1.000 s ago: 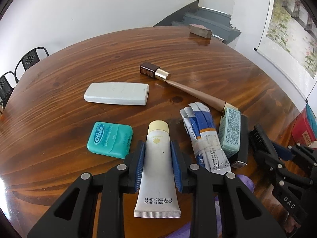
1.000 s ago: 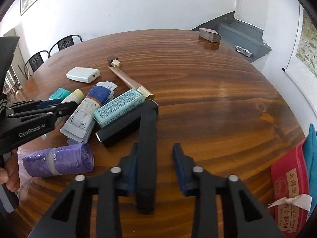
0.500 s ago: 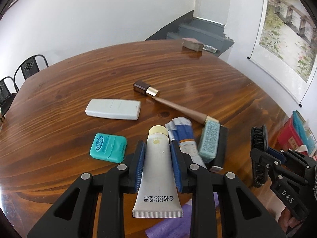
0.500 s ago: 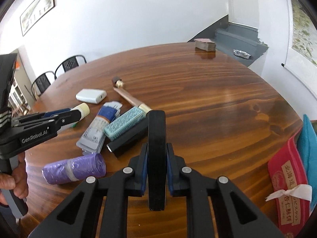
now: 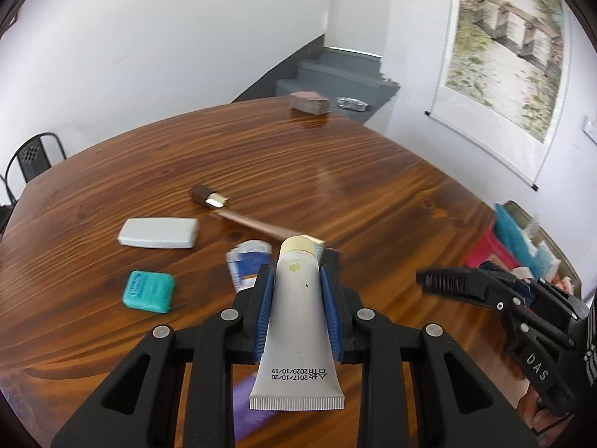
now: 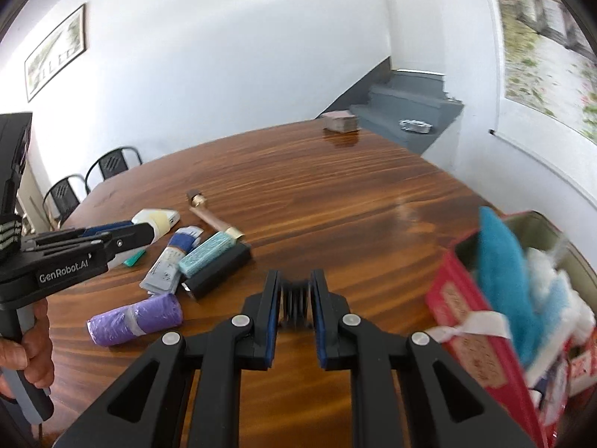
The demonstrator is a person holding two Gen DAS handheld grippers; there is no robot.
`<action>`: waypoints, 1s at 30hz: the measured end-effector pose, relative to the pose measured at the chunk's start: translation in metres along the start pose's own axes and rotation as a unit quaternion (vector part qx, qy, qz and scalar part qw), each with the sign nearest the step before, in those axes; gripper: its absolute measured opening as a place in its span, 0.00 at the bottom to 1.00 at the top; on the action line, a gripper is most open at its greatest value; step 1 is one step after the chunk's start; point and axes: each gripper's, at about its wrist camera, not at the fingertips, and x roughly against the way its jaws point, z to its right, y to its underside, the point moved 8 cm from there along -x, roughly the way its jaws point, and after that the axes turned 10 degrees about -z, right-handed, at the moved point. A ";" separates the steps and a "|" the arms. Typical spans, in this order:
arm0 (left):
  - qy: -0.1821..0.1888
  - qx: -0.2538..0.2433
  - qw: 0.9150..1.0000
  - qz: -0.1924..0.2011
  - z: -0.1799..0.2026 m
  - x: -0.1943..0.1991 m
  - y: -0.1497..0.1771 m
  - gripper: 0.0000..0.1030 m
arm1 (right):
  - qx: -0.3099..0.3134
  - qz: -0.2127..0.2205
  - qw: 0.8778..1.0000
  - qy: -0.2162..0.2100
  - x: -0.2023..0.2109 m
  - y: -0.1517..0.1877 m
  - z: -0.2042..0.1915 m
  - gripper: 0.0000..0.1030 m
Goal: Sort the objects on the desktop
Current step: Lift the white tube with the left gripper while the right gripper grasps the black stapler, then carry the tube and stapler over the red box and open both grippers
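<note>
Two handheld grippers are raised above a round, dark wooden table [image 5: 335,156]. The left gripper [image 5: 297,291] is clamped on a pale cream tube [image 5: 297,317] with a yellowish cap, which points forward between the blue pads and is lifted clear of the tabletop. The right gripper [image 6: 297,298] is clamped on a black ribbed comb [image 6: 296,304], seen end-on between its pads; its jaws have just been closing onto it.

On the table below, left of centre, lies a loose cluster: a white rectangular case [image 5: 158,232], a teal floss box [image 5: 148,291], a blue and white tube [image 5: 248,263], a slim brown bottle with gold trim [image 5: 238,211], a teal patterned box [image 6: 207,254] resting on a black box [image 6: 220,270], and a purple roll of bags [image 6: 136,319]. The roll lies nearest the grippers, just beside the black box.

At the right edge stands a red open box [image 6: 481,321] holding blue and white cloth. A small brown block [image 6: 340,122] sits at the far edge. Black chairs [image 6: 89,179] stand behind the table, at its left.
</note>
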 end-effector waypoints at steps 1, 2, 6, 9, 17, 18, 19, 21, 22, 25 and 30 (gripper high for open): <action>0.003 -0.004 1.000 0.001 0.007 0.001 -0.001 0.27 | -0.006 0.007 1.000 0.004 0.006 0.000 0.006 0.18; 0.006 -0.007 1.000 0.002 0.012 0.002 -0.001 0.28 | -0.011 0.013 1.000 0.007 0.012 -0.001 0.012 0.18; 0.021 -0.022 1.000 0.004 0.040 0.004 -0.002 0.28 | -0.035 0.035 0.998 0.025 0.038 0.001 0.042 0.18; 0.034 -0.036 0.999 0.006 0.062 0.005 -0.003 0.28 | -0.052 0.047 0.997 0.043 0.056 0.005 0.065 0.18; 0.068 -0.069 0.995 0.011 0.122 0.011 -0.007 0.28 | -0.092 0.052 0.994 0.024 0.082 0.020 0.107 0.19; 0.071 -0.072 0.995 0.012 0.129 0.011 -0.008 0.28 | -0.091 0.055 0.994 0.020 0.083 0.021 0.107 0.19; 0.074 -0.075 0.994 0.012 0.134 0.011 -0.008 0.28 | -0.089 0.060 0.994 0.017 0.087 0.021 0.107 0.19; 0.081 -0.079 0.994 0.011 0.146 0.012 -0.008 0.28 | -0.086 0.069 0.994 0.013 0.093 0.021 0.108 0.18; 0.084 -0.080 0.993 0.011 0.150 0.012 -0.008 0.28 | -0.088 0.073 0.993 0.011 0.096 0.020 0.109 0.18; 0.095 -0.083 0.992 0.008 0.164 0.012 -0.008 0.28 | -0.105 0.080 0.991 -0.004 0.101 0.018 0.119 0.18; 0.110 -0.095 0.989 0.005 0.186 0.012 -0.008 0.28 | -0.139 0.101 0.985 0.005 0.114 0.014 0.146 0.17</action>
